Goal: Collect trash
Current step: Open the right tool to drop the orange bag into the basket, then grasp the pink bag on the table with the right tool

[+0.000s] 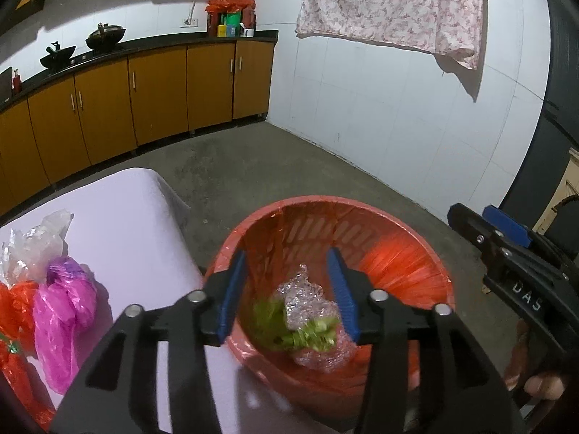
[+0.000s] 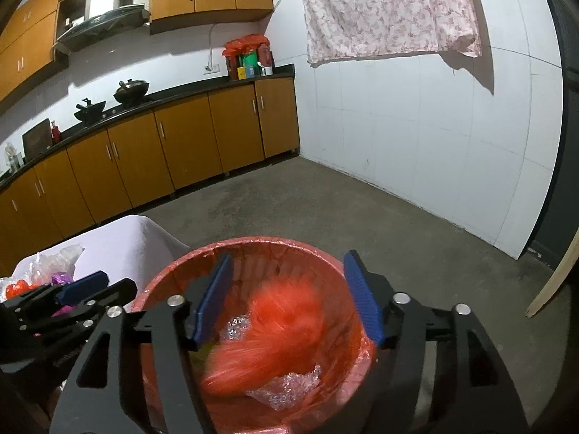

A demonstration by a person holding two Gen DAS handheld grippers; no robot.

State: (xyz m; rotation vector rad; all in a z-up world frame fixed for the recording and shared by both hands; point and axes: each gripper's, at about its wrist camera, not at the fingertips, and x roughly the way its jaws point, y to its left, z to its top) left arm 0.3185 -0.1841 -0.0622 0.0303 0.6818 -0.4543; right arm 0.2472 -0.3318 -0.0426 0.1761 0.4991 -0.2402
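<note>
A red trash basket (image 1: pixel 416 238) lined with a red bag stands on the floor beside the table; it also shows in the right wrist view (image 2: pixel 318 253). My left gripper (image 1: pixel 287 289) is open over it, and a clear wrap with green scraps (image 1: pixel 307 322) is blurred between the fingers, apart from both. My right gripper (image 2: pixel 287 296) is open over the basket, and a blurred orange-red bag (image 2: pixel 275 340) lies below it, over clear wrap (image 2: pixel 286 387). On the table lie a magenta bag (image 1: pixel 61 314), an orange bag (image 1: pixel 14 325) and clear plastic (image 1: pixel 32 246).
The table with a pale lilac cloth (image 1: pixel 126 224) is at the left. Orange kitchen cabinets (image 1: pixel 144 97) with a black counter and woks run along the back. A floral cloth (image 1: pixel 391 3) hangs on the white wall. The concrete floor (image 1: pixel 289 166) lies beyond the basket.
</note>
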